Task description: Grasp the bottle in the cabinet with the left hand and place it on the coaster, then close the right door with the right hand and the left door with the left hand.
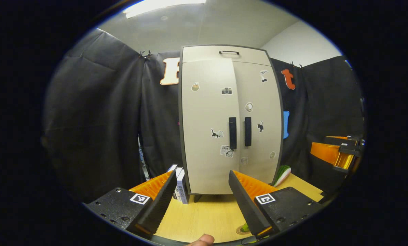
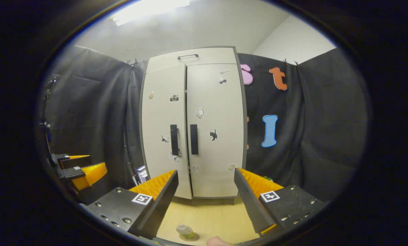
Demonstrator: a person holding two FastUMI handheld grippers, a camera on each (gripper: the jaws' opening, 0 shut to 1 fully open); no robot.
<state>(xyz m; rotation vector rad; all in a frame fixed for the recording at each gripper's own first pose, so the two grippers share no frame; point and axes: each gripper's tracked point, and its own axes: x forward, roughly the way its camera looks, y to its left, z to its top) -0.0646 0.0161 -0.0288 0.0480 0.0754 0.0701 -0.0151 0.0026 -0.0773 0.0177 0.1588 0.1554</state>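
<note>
Two doors shut on the cabinet, left door and right door flush, black handles side by side at the seam. Looked finished, judged from how things lay: nothing left of the three steps as far as could be made out. Stood upright on the table, stickers scattered over both fronts, a drawer-like panel with a thin handle on top. Same cabinet seen from the right gripper view, both doors closed tight there too.

Down to the tongs. Left tongs spread wide, nothing between the fingers, held back from the cabinet above the bare wood. Right tongs likewise spread and empty, facing the doors from a little way off. Left tool also caught at the left edge of the right gripper view, right tool at the right edge of the left gripper view, both well apart from the cabinet.

Smaller still: a few books propped just beside the cabinet's left foot, something green and white tucked behind its right corner.

Smallest: bottle out of the cabinet, standing on the coaster near the table's front edge, below the right tongs, touched by neither finger.
</note>
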